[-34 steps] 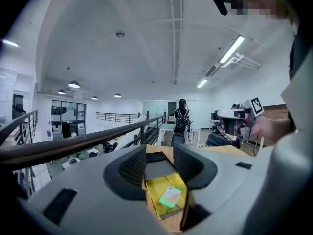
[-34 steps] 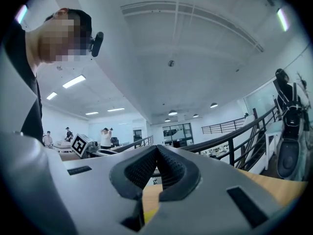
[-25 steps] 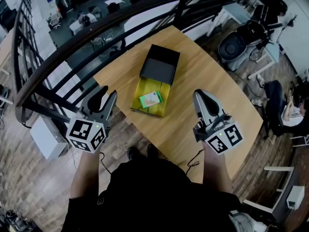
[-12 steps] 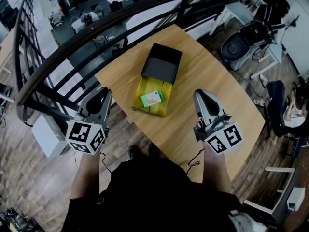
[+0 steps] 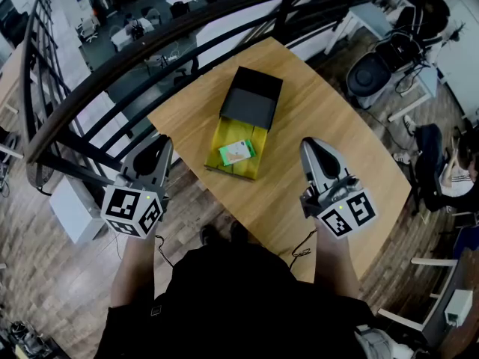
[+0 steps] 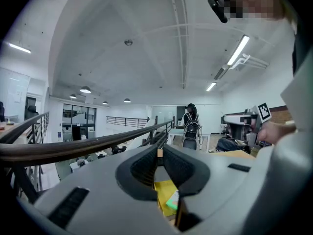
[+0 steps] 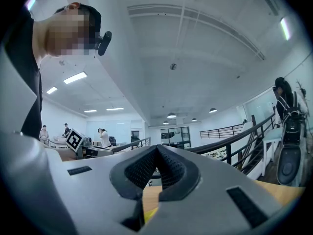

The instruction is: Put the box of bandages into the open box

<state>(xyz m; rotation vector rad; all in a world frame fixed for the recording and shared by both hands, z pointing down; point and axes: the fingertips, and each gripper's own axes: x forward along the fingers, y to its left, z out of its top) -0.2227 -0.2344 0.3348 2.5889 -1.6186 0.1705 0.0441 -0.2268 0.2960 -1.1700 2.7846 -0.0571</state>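
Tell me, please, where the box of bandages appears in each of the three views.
Head view: centre; the green and white box of bandages lies inside the yellow open box.
Left gripper view: low centre; only a green corner of it shows just below the jaws.
Right gripper view: not in it.
Shared landmark: the yellow open box, low centre in both gripper views.

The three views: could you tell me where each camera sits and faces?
Head view: on the person's head, steeply down at table; left gripper, right gripper show.
Left gripper view: on left gripper, along its just-closed empty jaws, towards railing.
Right gripper view: on right gripper, along shut jaws.
Shared, head and left gripper views: bandage box.
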